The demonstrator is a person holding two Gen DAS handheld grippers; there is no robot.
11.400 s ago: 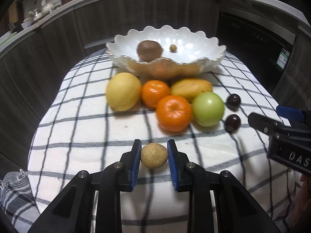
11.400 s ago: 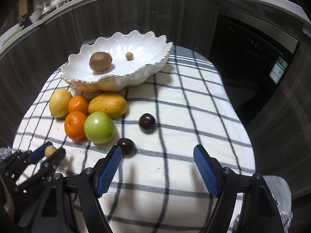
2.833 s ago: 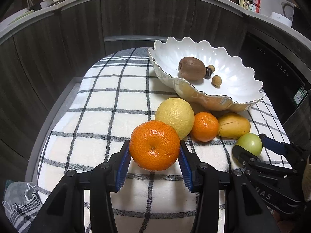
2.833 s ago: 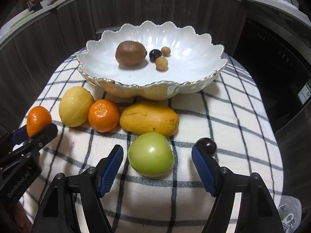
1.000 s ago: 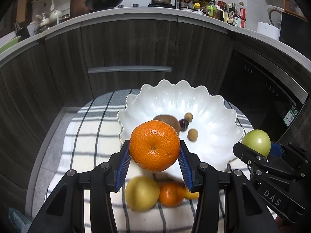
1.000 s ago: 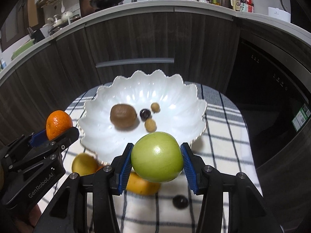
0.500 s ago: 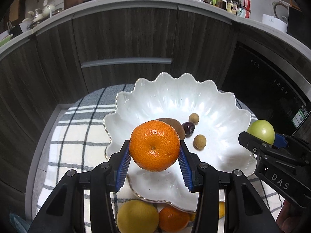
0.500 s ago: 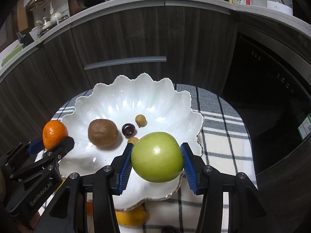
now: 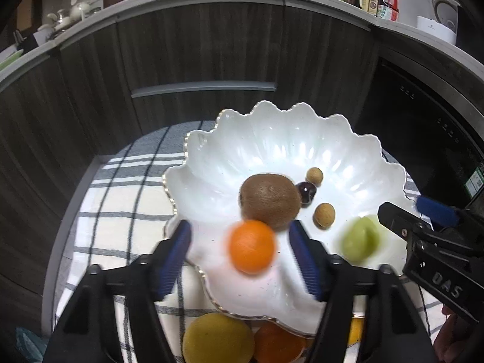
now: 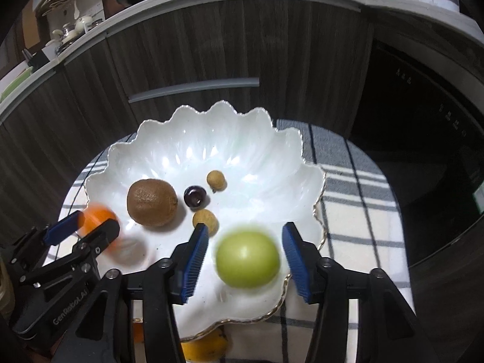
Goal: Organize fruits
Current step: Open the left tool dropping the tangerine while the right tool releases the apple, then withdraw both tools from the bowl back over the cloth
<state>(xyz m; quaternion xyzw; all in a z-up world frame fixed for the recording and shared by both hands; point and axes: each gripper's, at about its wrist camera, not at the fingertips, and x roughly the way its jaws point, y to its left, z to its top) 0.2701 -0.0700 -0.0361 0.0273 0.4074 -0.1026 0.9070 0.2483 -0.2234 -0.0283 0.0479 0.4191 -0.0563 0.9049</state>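
A white scalloped bowl (image 9: 272,145) (image 10: 211,139) holds a kiwi (image 9: 270,201) (image 10: 152,202), a dark cherry (image 9: 306,193) (image 10: 196,196) and two small tan fruits (image 9: 324,214) (image 10: 216,180). My left gripper (image 9: 240,257) is open over the bowl's near left; a blurred orange (image 9: 252,246) (image 10: 98,225) is loose between its jaws, dropping into the bowl. My right gripper (image 10: 245,260) is open over the near right; a blurred green apple (image 10: 247,260) (image 9: 360,240) is loose between its jaws.
The bowl stands on a black-and-white checked cloth (image 9: 121,208) (image 10: 357,211). A lemon (image 9: 217,338), another orange (image 9: 278,345) and a mango (image 10: 205,348) lie on it at the bowl's near edge. Dark cabinet fronts (image 9: 196,60) stand behind.
Both grippers have opened and let go of their fruit: the orange and the green apple now fall blurred into the bowl. Both grippers also came closer over the bowl.
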